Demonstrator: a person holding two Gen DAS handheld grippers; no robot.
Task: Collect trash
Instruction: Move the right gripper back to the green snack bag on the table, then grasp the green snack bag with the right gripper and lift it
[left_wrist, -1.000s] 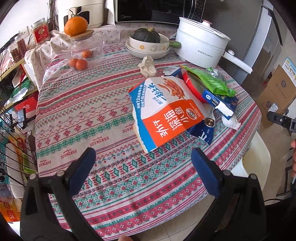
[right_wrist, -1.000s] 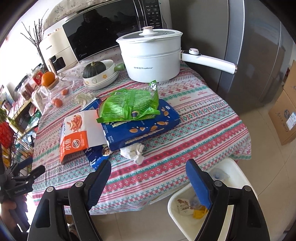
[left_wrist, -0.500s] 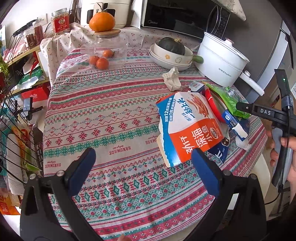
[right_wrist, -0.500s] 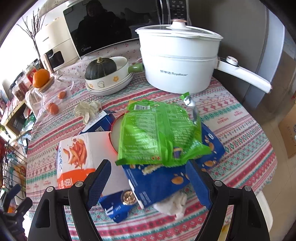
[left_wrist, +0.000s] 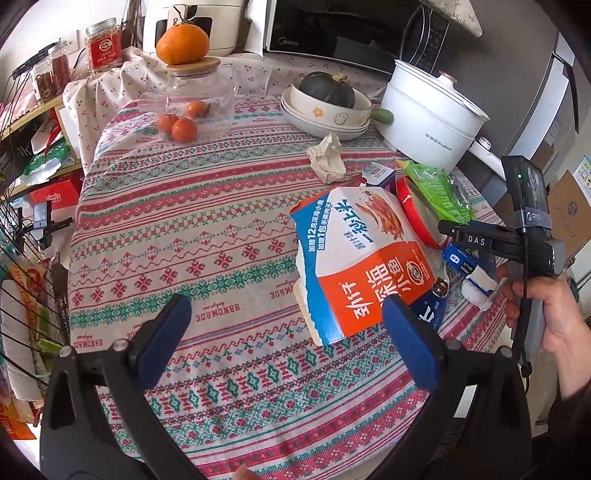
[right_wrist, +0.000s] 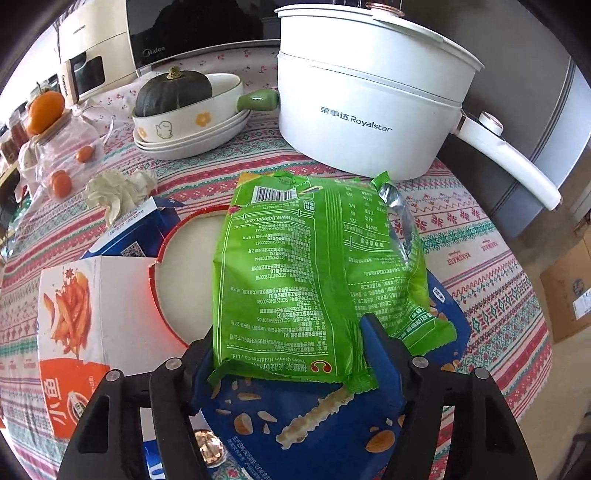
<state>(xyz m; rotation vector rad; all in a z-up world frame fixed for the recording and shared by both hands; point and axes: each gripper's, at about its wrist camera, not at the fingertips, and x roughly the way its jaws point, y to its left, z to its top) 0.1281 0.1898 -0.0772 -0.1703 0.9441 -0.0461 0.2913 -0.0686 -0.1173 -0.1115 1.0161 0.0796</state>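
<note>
Closing in, the right gripper (right_wrist: 291, 354) is seen with the green snack bag (right_wrist: 317, 273) between its jaws, atop the blue packet (right_wrist: 321, 424); grip cannot be told. The left gripper (left_wrist: 291, 347) is held spread, empty.

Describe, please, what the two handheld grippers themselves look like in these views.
Each gripper, left and right, has a black plastic frame with silver screws and two flat blue padded fingers. From the left view, the right tool's black body reads "DAS" in white, has a small green light, and a thin black cable hangs below it.

You see a white pot (right_wrist: 369, 110) beside a squash (right_wrist: 173, 92) in stacked bowls (right_wrist: 192, 136). An orange (left_wrist: 182, 45) tops the glass jar (left_wrist: 201, 99).
</note>
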